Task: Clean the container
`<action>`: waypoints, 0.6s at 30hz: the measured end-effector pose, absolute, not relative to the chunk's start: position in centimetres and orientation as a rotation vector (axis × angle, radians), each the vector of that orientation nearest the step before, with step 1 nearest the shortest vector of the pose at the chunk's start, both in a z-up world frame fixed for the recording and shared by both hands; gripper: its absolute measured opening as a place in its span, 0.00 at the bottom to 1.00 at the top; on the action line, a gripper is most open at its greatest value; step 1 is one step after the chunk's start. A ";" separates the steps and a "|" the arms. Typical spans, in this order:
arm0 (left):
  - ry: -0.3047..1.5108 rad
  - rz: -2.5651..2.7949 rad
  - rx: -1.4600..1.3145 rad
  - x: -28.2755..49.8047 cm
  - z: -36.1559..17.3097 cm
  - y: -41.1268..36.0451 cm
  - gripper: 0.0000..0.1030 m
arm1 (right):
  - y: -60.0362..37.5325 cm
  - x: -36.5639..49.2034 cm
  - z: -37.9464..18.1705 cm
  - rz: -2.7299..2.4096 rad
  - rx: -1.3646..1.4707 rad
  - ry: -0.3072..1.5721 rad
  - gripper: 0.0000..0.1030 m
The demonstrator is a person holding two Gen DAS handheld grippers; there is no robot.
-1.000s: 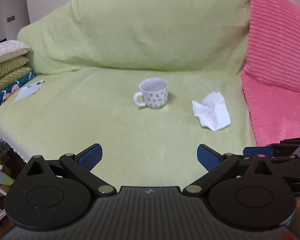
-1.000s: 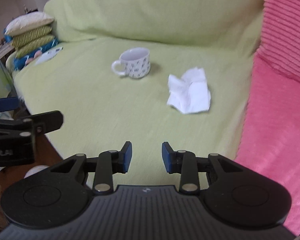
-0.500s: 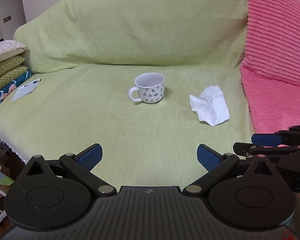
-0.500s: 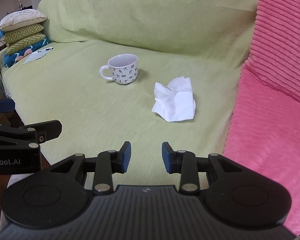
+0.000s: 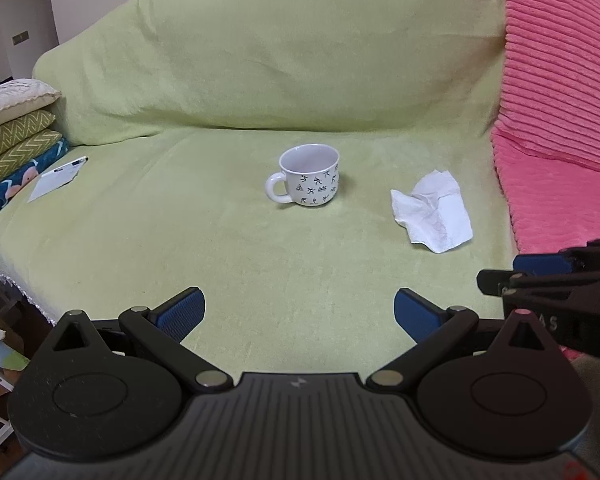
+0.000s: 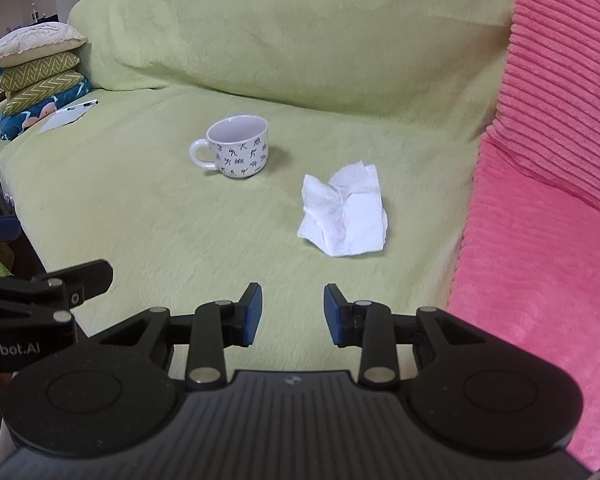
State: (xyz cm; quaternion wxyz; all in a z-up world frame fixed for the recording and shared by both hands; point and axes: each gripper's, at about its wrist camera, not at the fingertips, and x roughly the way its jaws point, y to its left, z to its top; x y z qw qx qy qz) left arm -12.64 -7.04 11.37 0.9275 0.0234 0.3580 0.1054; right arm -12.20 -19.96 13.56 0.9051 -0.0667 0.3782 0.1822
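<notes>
White mug (image 5: 311, 175) upright beside tissue (image 5: 434, 213)

You have a white mug (image 5: 309, 176) printed with small black figures, on a pale green cover (image 5: 220, 240). The tissue (image 6: 346, 212) is white. The ribbed blanket (image 6: 548, 160) is pink. Your gripper pads (image 5: 182, 312) are blue on black arms. Stacked cushions (image 6: 40, 76): cream, olive chevron, teal floral.
</notes>
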 end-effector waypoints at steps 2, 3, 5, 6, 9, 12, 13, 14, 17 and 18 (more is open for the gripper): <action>0.735 0.220 0.053 -12.6 11.3 -6.9 0.98 | -19.9 -12.0 13.7 0.377 -0.135 0.778 0.29; 0.735 0.220 0.054 -12.5 11.3 -6.8 0.98 | -19.8 -11.9 13.7 0.377 -0.134 0.777 0.29; 0.735 0.220 0.056 -12.4 11.3 -6.7 0.98 | -19.7 -11.6 13.8 0.378 -0.135 0.775 0.29; 0.735 0.221 0.056 -12.4 11.3 -6.6 0.98 | -19.7 -11.4 13.8 0.378 -0.137 0.773 0.29; 0.732 0.221 0.063 -12.3 11.3 -6.4 0.98 | -19.5 -11.2 13.9 0.379 -0.145 0.771 0.29; 0.729 0.225 0.067 -12.1 11.2 -6.4 0.98 | -19.4 -10.9 13.8 0.380 -0.149 0.774 0.29; 0.730 0.222 0.069 -12.0 11.2 -6.3 0.98 | -19.4 -10.8 13.7 0.380 -0.150 0.775 0.29; 0.731 0.219 0.070 -11.9 11.1 -6.2 0.98 | -19.4 -10.7 13.7 0.381 -0.150 0.776 0.29; 0.735 0.214 0.073 -11.7 11.0 -6.2 0.98 | -19.4 -10.7 13.6 0.378 -0.151 0.781 0.29; 0.736 0.213 0.074 -11.6 10.9 -6.2 0.98 | -19.4 -10.5 13.5 0.376 -0.152 0.782 0.29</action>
